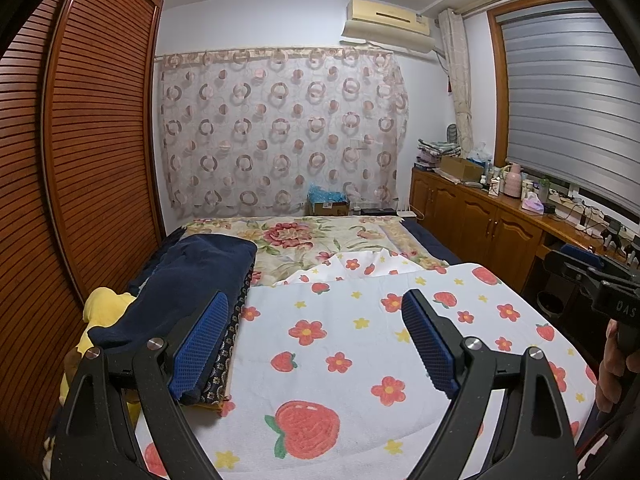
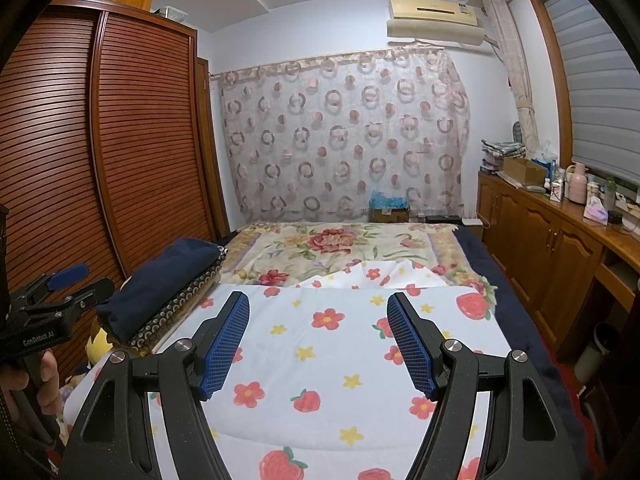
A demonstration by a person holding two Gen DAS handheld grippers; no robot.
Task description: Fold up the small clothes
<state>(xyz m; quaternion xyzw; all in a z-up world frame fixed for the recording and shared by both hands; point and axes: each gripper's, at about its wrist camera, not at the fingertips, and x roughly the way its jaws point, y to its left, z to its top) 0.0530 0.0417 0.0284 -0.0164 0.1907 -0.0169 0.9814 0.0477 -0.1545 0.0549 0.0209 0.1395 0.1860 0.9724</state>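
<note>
Left gripper w/ blue ribbed pads spread wide, holding nothing, hovers over white terry cloth printed w/ red flowers, strawberries & yellow stars, which lies flat on bed w/ floral cream blanket. At its left edge: stack of folded clothes, navy piece on top, beside yellow plush toy. Right gripper also spread, empty, above same cloth. Far right: wooden cabinet bench.
</note>
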